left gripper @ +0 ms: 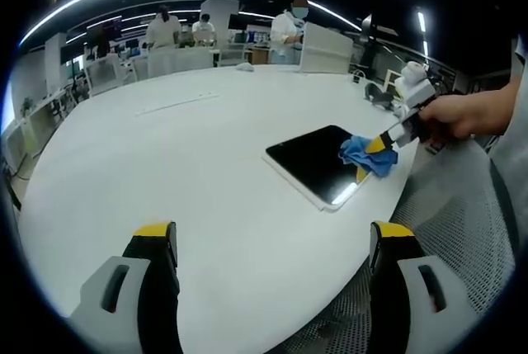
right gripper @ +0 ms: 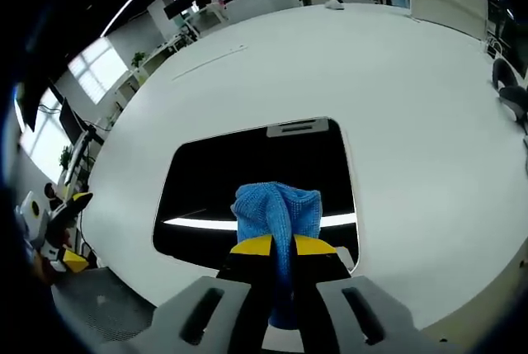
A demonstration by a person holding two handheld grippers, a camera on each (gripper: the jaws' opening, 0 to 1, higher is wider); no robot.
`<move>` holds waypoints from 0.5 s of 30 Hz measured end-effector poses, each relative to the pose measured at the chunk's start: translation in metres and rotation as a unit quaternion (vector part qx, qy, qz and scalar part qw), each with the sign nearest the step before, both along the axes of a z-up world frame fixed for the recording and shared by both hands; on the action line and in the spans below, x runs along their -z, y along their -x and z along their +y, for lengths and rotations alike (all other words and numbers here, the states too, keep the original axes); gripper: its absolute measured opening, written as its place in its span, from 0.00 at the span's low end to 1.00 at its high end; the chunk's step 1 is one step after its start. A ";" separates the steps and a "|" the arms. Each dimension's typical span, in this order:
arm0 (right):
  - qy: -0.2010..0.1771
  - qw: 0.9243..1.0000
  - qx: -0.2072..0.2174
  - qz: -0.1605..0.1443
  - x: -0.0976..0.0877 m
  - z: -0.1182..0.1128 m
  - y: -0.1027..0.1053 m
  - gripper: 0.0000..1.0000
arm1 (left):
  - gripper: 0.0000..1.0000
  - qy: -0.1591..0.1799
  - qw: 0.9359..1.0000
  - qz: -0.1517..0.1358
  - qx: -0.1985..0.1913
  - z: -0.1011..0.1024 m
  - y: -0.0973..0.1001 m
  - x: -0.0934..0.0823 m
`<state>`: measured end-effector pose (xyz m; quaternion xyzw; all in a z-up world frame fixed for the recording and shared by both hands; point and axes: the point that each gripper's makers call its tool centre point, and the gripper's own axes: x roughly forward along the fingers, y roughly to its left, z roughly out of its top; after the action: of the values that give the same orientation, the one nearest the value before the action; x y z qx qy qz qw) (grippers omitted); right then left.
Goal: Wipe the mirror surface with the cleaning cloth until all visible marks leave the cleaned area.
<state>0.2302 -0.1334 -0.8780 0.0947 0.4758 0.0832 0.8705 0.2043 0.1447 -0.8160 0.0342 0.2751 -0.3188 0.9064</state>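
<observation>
A dark mirror (left gripper: 312,160) in a white frame lies flat on the white table (left gripper: 190,172). In the right gripper view the mirror (right gripper: 247,177) reflects a bright ceiling strip. My right gripper (right gripper: 283,245) is shut on a blue cleaning cloth (right gripper: 277,210), whose bunched end rests on the mirror's near part. In the left gripper view that cloth (left gripper: 363,154) sits at the mirror's right edge, held by the right gripper (left gripper: 378,146) in a person's hand (left gripper: 462,115). My left gripper (left gripper: 276,243) stands open above the bare table, well short of the mirror.
A white partition panel (left gripper: 326,49) and monitors stand at the table's far side, with people in white (left gripper: 289,28) behind. A mesh chair (left gripper: 462,222) sits at the table's right edge. A thin strip (left gripper: 177,104) lies on the tabletop further back.
</observation>
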 end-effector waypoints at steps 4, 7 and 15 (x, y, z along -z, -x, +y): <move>-0.001 1.000 -0.002 0.001 0.000 0.004 0.001 0.02 | 0.97 0.003 1.000 0.000 -0.003 0.001 -0.001 0.000; -0.002 1.000 -0.002 0.001 0.000 0.006 0.002 0.02 | 0.97 0.002 1.000 0.000 0.000 0.000 -0.001 0.001; 0.000 1.000 0.001 -0.001 0.000 0.007 0.002 0.02 | 0.96 0.004 1.000 0.000 -0.001 0.000 -0.001 0.001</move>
<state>0.2286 -0.1264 -0.8782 0.0953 0.4744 0.0827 0.8712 0.2048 0.1451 -0.8165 0.0306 0.2735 -0.3190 0.9069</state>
